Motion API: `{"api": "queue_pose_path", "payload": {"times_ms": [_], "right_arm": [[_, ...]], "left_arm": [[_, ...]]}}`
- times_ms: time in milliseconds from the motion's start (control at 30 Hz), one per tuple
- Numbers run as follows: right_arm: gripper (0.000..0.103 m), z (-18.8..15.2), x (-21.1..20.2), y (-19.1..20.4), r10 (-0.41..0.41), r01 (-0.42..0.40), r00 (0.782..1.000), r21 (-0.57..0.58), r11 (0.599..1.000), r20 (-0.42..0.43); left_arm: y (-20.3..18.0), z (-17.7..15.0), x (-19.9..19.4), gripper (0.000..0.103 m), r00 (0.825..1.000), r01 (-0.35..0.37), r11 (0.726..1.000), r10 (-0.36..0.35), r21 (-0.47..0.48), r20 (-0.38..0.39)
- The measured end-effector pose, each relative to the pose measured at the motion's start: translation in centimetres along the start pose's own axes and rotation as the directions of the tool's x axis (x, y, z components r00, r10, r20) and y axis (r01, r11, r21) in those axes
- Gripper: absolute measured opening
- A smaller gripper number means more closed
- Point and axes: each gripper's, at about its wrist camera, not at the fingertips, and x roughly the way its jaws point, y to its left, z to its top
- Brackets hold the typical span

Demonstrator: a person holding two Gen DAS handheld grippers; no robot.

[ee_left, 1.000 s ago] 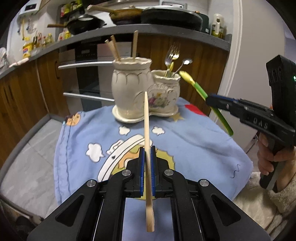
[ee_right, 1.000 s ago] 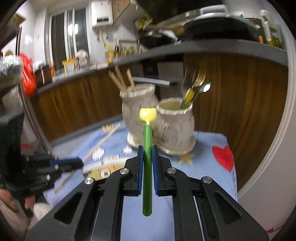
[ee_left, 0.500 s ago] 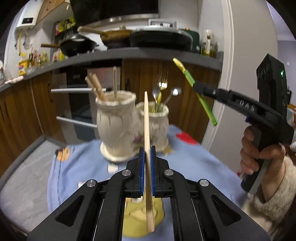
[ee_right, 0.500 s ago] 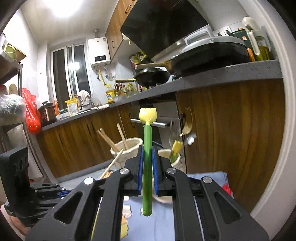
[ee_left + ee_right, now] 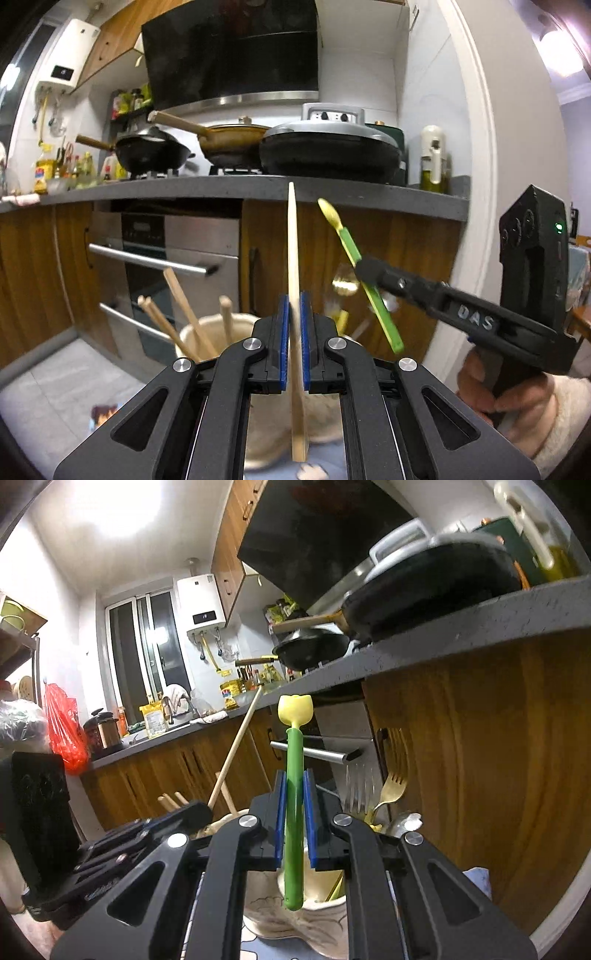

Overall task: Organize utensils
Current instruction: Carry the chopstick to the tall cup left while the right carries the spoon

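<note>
Left hand-held gripper [image 5: 294,341] pinches a chopstick [image 5: 294,277] upright; right hand-held gripper [image 5: 294,821] clamps the green spoon [image 5: 294,794]. Holders [image 5: 306,919] below, rims half hidden: either lower end, probably, catches a rim or crowded sticks [image 5: 184,317].

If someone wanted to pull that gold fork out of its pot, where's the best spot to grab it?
Pinch the gold fork on its neck just below the tines, coming from above. It stands nearly upright, tines up, handle buried in the smaller pot among other cutlery, so probably only the top is free.
</note>
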Motion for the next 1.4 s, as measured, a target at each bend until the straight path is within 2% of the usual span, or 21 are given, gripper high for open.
{"api": "queue_pose_path", "payload": {"times_ms": [133,333,500,733,1000,1400], "right_arm": [[0.009,-0.4,1.4,-0.3,0.003,-0.003,1.0,-0.018,1.0,-0.027],[0.009,-1.0,3.7,-0.1,0.005,-0.007,0.999,-0.048,0.999,-0.042],[0.009,-1.5,4.5,0.6,-0.027,0.024,0.999,-0.091,0.996,-0.028],[0.009,-1.9,4.9,0.5,-0.035,0.033,0.999,-0.076,0.997,-0.022],[0.009,-2.8,5.4,0.6,-0.059,0.056,0.998,-0.084,0.995,-0.026],[0.009,-3.5,4.3,0.8,-0.088,0.079,0.994,-0.118,0.99,-0.067]], "left_arm": [[1.9,0.3,1.1,0.006,0.999,-0.007,1.0,0.007,-0.016,0.033],[4.8,0.1,2.5,0.006,0.996,0.062,0.988,-0.053,-0.14,0.072],[4.9,0.2,3.3,0.006,0.995,0.066,0.987,-0.054,-0.148,0.088],[4.7,1.1,4.2,0.006,0.989,0.088,0.982,-0.067,-0.164,0.133],[4.6,0.2,4.7,0.006,0.991,0.063,0.987,-0.045,-0.147,0.125],[3.8,-1.0,1.6,0.006,0.998,0.042,0.996,-0.038,-0.081,0.052]]}}
